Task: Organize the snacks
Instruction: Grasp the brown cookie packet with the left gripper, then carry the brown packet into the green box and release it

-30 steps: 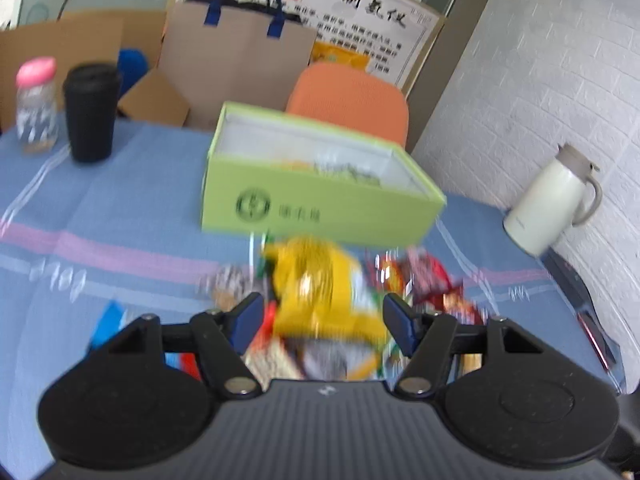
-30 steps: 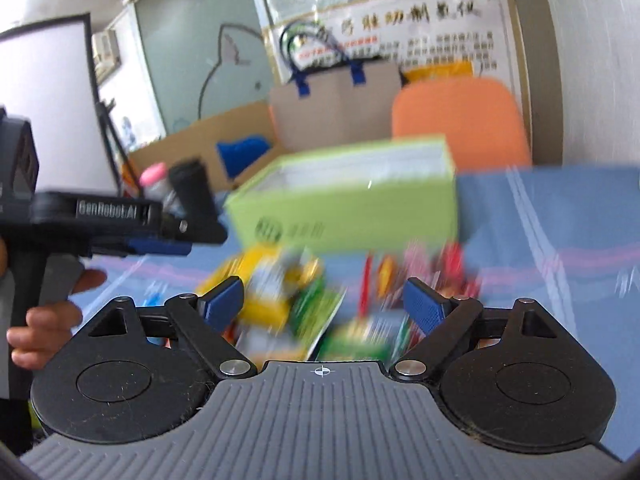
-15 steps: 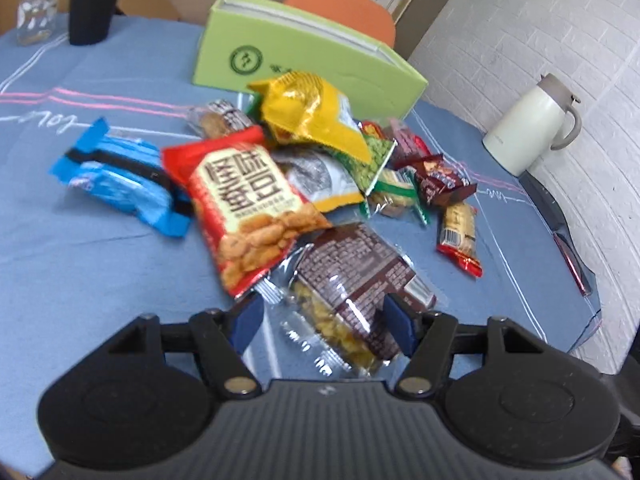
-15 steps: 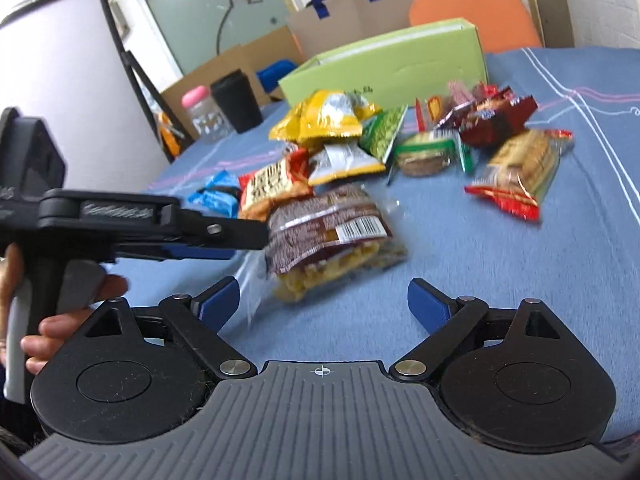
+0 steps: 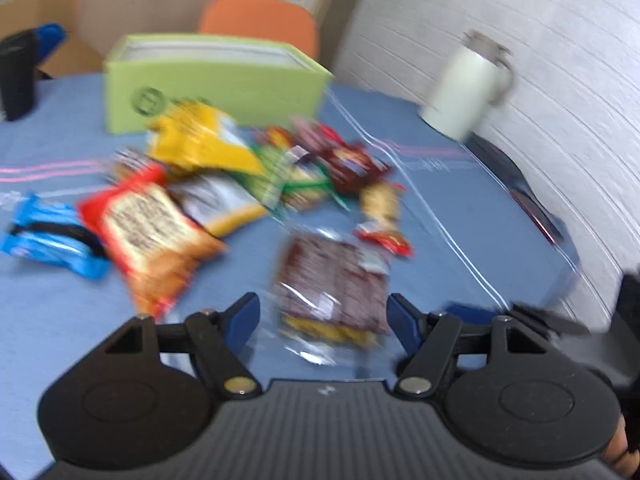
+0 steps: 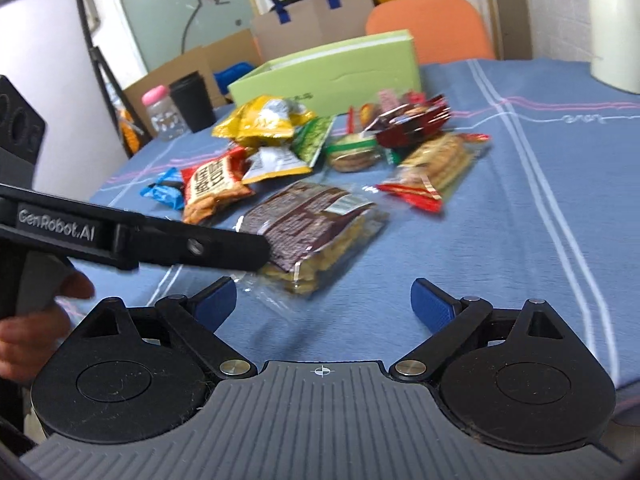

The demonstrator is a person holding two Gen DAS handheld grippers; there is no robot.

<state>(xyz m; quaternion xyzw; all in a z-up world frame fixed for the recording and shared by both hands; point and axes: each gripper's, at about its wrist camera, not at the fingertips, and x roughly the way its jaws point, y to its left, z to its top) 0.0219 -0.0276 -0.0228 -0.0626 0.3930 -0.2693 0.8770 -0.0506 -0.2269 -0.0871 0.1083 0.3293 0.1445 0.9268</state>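
Both grippers now nearer the table. Left gripper jaws apart, the brown snack bag between them untouched; right gripper jaws just widened, empty. Bare cloth at 2 o'clock; green box at 12.

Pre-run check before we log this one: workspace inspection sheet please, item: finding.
Surface: blue tablecloth with pale and pink stripes.
Job's things: green box open at the far side; snack packets piled before it; brown packet nearest, alone.
Clutter: black cup, pink-capped bottle, white jug.
Grippers: left gripper open, brown packet beyond its tips; right gripper open, jaws just widened, nothing between.
Cables: nothing seen.
Surroundings: orange chair, paper bag, cardboard, white brick wall.
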